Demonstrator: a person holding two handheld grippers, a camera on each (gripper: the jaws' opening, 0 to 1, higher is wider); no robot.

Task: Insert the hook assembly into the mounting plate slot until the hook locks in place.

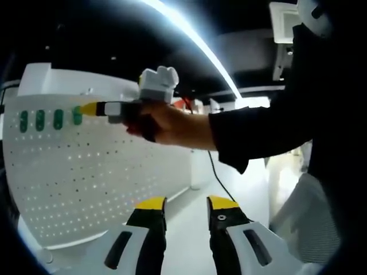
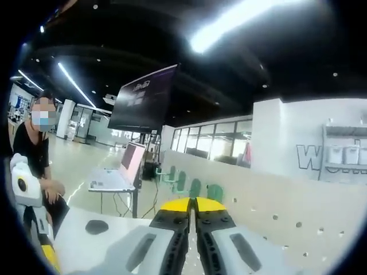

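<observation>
Hooks [image 1: 49, 118], green, seated in a row along the top of the white pegboard [image 1: 103, 172], at about ten o'clock in the left gripper view. Right gripper [image 1: 92, 108] reaching in from three o'clock, yellow tips pressed at the last green hook [image 1: 77, 114]; in its own view tips [image 2: 192, 206] clenched together, with the hooks [image 2: 195, 186] just beyond at twelve o'clock. Whether anything sits between those tips: cannot tell. Left gripper [image 1: 186, 206] released, empty, hanging low at six o'clock above the pale tabletop [image 1: 189, 240]. Likely the insertion step, near its end. Next move probably a firm, straight push until the latch catches. Slot itself hidden behind the tips; lock state too small to judge.
</observation>
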